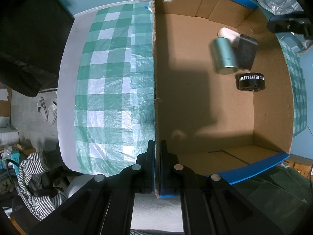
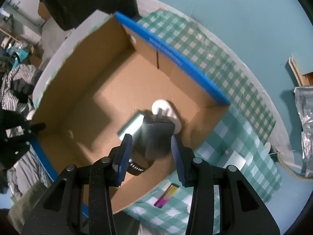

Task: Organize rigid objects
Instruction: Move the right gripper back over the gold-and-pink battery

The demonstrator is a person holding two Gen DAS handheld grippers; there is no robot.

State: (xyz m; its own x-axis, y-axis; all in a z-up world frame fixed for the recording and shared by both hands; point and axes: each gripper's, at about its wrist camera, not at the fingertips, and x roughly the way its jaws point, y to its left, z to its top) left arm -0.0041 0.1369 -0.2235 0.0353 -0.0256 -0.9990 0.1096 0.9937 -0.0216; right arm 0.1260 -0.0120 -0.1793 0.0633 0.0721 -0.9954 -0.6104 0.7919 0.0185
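Note:
An open cardboard box (image 1: 195, 101) with blue-edged flaps stands on the checked cloth. Inside lie a teal metal can (image 1: 224, 55), a white rounded object (image 1: 228, 33), a black block (image 1: 245, 51) and a round black part with a white band (image 1: 251, 81). My left gripper (image 1: 157, 156) is shut on the box's left wall (image 1: 154, 78) at its near corner. My right gripper (image 2: 151, 152) is open and empty above the box (image 2: 93, 90), over the black block (image 2: 158, 135), the can (image 2: 132, 126), the white object (image 2: 166, 109) and the round black part (image 2: 137, 167).
A green-and-white checked cloth (image 1: 109, 74) covers the round table. A shiny purple-yellow flat item (image 2: 166, 194) and a silver flat item (image 2: 234, 160) lie on the cloth right of the box. Striped fabric (image 1: 35, 182) lies beyond the table's edge.

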